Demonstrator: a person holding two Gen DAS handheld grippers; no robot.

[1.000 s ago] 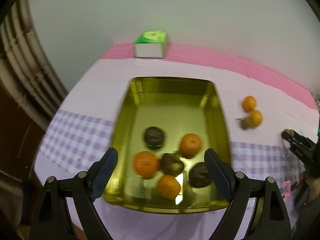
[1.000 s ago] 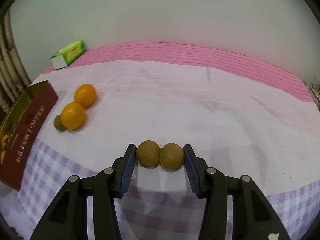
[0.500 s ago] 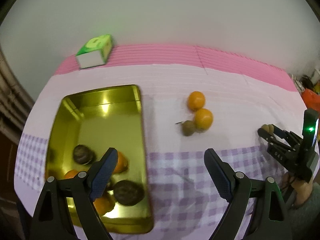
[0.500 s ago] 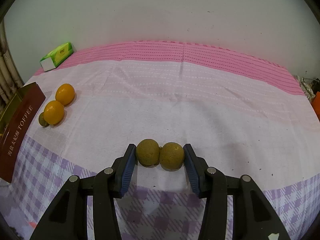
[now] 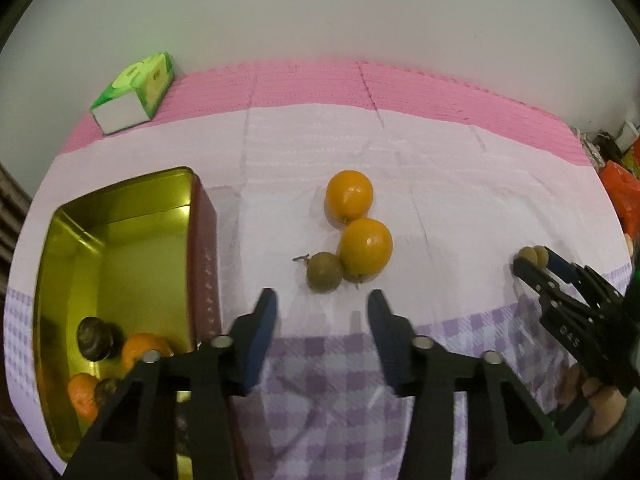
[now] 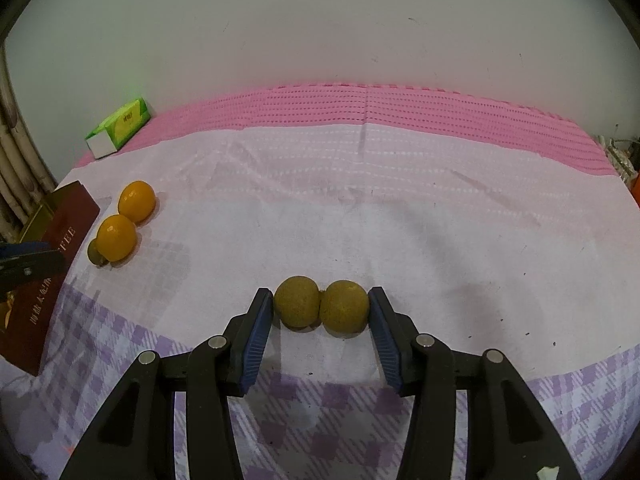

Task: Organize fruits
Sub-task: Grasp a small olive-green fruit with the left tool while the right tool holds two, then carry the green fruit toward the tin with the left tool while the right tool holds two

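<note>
Pinching two brown fruits [image 6: 320, 307] in my right claw [image 6: 321, 322]; my left claw [image 5: 322, 318] gapes empty, bare cloth [image 5: 460, 200] beyond the oranges [image 5: 358, 224].

Your right gripper [image 6: 321, 312] brackets two olive-brown fruits [image 6: 297, 307] lying side by side and touching on the cloth [image 6: 400, 220]; each blue pad meets a fruit's outer side. To your far left, two oranges [image 6: 117, 237] touch, with a small green fruit [image 6: 95, 253] tucked against the nearer one, beside the maroon tin [image 6: 36, 300]. A green box [image 6: 120, 127] sits by the wall.
</note>
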